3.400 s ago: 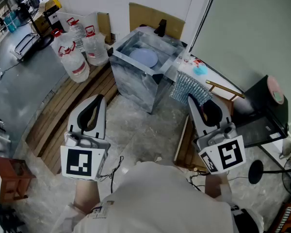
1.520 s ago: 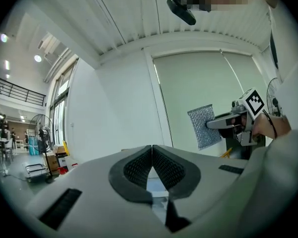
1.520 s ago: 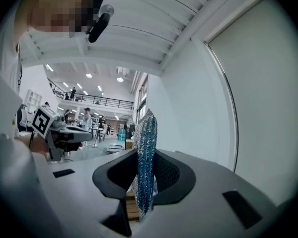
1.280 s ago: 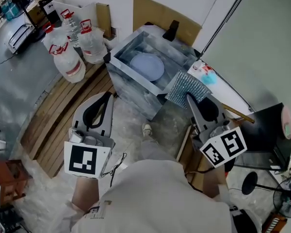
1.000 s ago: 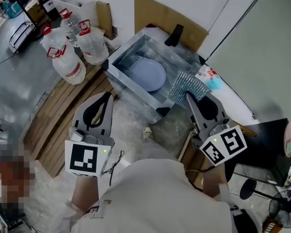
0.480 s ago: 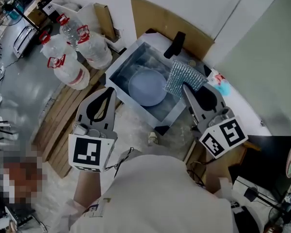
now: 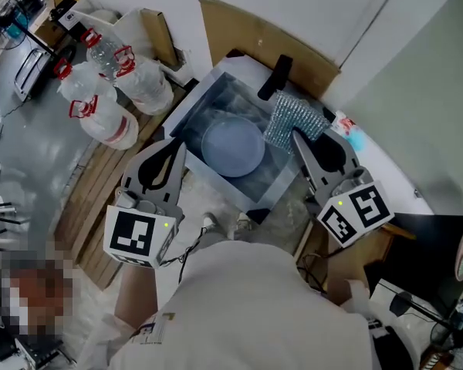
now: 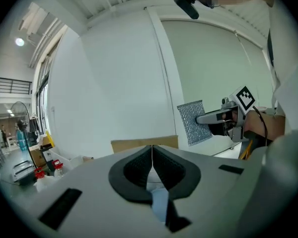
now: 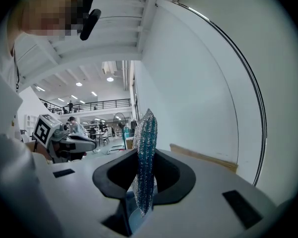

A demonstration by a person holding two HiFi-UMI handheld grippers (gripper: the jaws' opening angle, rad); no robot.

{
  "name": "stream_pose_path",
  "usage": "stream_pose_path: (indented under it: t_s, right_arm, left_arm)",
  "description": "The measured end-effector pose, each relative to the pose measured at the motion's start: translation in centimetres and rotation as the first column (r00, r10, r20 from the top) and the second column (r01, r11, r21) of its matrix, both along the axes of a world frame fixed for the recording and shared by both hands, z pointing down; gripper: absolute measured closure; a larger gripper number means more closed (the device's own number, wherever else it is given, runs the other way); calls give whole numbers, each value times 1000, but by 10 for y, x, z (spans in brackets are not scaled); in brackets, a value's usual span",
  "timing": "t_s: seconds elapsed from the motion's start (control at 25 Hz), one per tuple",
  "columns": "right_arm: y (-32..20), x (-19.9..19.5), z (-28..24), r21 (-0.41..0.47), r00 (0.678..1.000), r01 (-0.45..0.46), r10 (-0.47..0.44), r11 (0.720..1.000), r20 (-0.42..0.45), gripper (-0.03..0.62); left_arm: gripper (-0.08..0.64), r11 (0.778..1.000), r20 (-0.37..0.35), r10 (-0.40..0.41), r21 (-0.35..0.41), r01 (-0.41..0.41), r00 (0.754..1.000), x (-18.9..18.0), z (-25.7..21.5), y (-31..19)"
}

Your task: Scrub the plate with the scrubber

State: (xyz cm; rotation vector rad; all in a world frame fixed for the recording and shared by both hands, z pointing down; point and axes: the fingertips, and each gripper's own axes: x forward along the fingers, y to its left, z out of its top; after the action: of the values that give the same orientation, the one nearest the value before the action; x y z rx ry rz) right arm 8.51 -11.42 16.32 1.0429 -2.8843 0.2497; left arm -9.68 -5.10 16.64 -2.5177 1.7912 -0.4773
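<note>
Around the steel basin, by the white wall

A steel basin stands before a cardboard sheet that leans on the wall, with a black fitting upright at its far rim. To its left, three clear water jugs with red handles cluster together, a smaller cardboard piece just behind them. Wooden slats lie on the floor near them.

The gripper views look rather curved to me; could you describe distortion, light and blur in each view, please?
Left gripper view: strong fisheye curving, dark round border, evenly lit wall. Right gripper view: same fisheye; the scrubber is sharp, ceiling lamps shine bright at left. Head view: soft even light, the plate clear, little blur.
</note>
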Motion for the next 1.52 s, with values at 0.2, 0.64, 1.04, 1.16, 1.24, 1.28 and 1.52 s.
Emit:
stream_pose_path:
  t_s: [0.2,0.64,1.04,1.16,1.24,1.28,1.52]
  right_arm:
    - [-9,-14,6,-18,999,-14,14,1000,-34,491]
    - [-57,-66,48,-51,997,-10,6,999,-75,491]
    - [-93,-101,143,-96,965,2,-27,995,-263,491]
    - [-96,-111,183,-200,974,23,-67,979,-218,491]
    - [-94,-119,207,-253,975,46,-98,966,-199,491]
    - [-94,-122,219,-271,973,50,-108,961,-202,491]
    - [-97,-127,276,-329,950,-15,-89,944,-298,491]
  left_arm:
    - [538,999,-21,31,-12,-32,999,-14,6,-14]
    - [535,996,-35,87,-29,-88,996,-43,51,-77]
    - [423,946,-71,116,-296,-132,991,-53,185,-145]
    - [406,909,-93,106,-394,-134,990,-51,228,-153]
    - [391,885,-110,65,-453,-109,992,-54,253,-157]
    - [391,875,-120,43,-475,-95,992,-57,264,-160]
    - [373,793,-117,52,-599,-112,992,-55,328,-173]
